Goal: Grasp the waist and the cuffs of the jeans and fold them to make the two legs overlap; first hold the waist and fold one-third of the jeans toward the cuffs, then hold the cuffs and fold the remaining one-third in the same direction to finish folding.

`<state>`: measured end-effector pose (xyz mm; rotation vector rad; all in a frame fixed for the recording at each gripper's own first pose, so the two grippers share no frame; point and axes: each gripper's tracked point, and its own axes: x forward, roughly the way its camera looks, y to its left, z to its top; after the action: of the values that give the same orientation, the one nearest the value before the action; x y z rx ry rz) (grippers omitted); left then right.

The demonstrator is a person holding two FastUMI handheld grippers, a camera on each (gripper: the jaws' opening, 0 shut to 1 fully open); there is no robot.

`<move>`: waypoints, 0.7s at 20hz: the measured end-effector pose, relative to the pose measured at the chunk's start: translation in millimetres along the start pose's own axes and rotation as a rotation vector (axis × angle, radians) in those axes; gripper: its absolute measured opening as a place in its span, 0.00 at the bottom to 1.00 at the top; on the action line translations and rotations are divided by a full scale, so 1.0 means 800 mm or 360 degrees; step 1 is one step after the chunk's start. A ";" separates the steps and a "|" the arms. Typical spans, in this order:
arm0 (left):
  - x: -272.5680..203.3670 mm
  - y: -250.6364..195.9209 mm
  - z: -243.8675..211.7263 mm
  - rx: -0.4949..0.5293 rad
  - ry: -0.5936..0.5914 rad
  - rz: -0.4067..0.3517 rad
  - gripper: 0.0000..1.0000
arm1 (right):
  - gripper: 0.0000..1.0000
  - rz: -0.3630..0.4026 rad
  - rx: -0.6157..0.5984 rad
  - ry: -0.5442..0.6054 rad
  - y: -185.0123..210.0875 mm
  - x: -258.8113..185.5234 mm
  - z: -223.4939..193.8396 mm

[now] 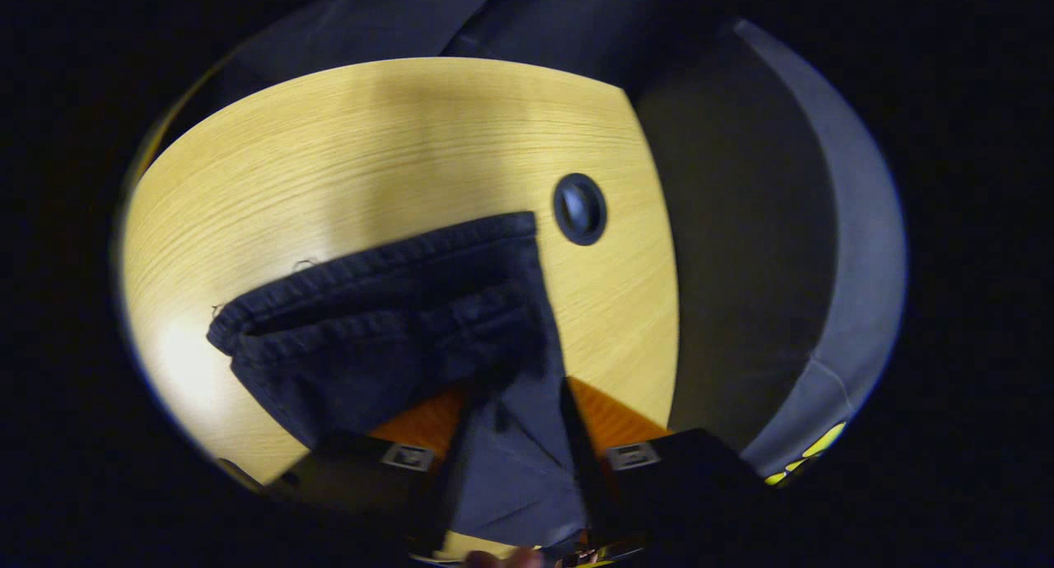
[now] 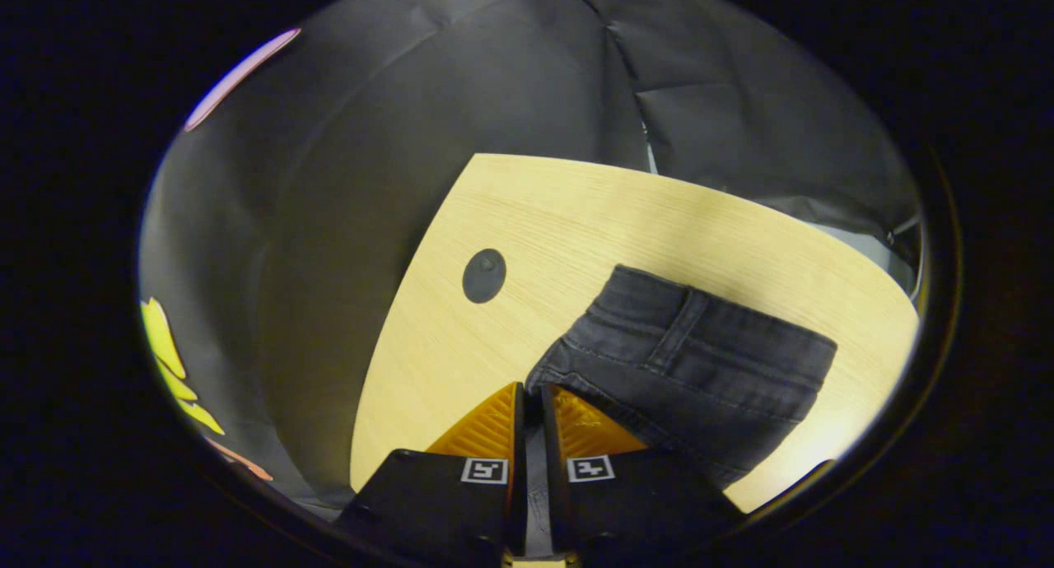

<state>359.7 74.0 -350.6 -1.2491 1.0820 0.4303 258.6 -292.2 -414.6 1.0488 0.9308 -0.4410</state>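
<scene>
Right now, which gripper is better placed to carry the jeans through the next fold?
Probably both. The left gripper and the right gripper each pinch an edge of the jeans, which lie partly on the table; neither looks better placed.

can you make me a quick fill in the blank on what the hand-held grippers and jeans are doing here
1. Both hand-held grippers, left and right, are clamped on the dark ____.
2. The jeans lie on a light ____ table.
3. A round dark ____ is set in the tabletop beside the jeans.
4. In the right gripper view, a belt ____ crosses the waistband.

Missing words: jeans; wooden; cap; loop
</scene>
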 end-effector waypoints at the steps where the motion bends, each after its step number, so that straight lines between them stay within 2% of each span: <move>1: -0.003 -0.006 0.000 0.0047 -0.0016 0.0030 0.74 | 0.14 -0.0003 -0.0033 -0.0008 0.000 -0.001 0.001; 2: -0.011 -0.011 0.002 0.0088 -0.0040 0.0071 0.96 | 0.17 0.0023 -0.0064 -0.0022 0.004 -0.004 0.001; 4: -0.032 -0.036 0.011 0.0175 -0.0098 0.0063 0.98 | 0.28 0.0039 -0.0155 -0.0059 0.006 -0.007 -0.001; 9: -0.119 -0.142 0.041 0.0512 -0.0298 -0.0104 0.98 | 0.29 0.0059 -0.0530 -0.0146 0.011 -0.051 -0.010; 10: -0.132 -0.153 0.029 0.0564 -0.0320 -0.0130 0.98 | 0.29 0.0054 -0.0610 -0.0165 0.010 -0.065 -0.011; 11: -0.132 -0.130 0.024 0.0624 -0.0351 -0.0168 0.98 | 0.28 0.0063 -0.0674 -0.0198 0.013 -0.077 -0.011; 12: -0.155 -0.148 0.015 0.0706 -0.0391 -0.0201 0.98 | 0.29 0.0069 -0.0736 -0.0207 0.015 -0.091 -0.009; 13: -0.168 -0.160 0.004 0.0803 -0.0421 -0.0221 0.99 | 0.29 0.0101 -0.0740 -0.0206 0.017 -0.092 -0.010; 14: -0.187 -0.167 -0.009 0.0894 -0.0443 -0.0244 0.99 | 0.29 0.0147 -0.0648 -0.0172 0.022 -0.089 -0.009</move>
<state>389.7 66.7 -152.5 -0.7393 0.7865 0.1560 227.8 -285.2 -347.7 0.6861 0.8281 -0.2152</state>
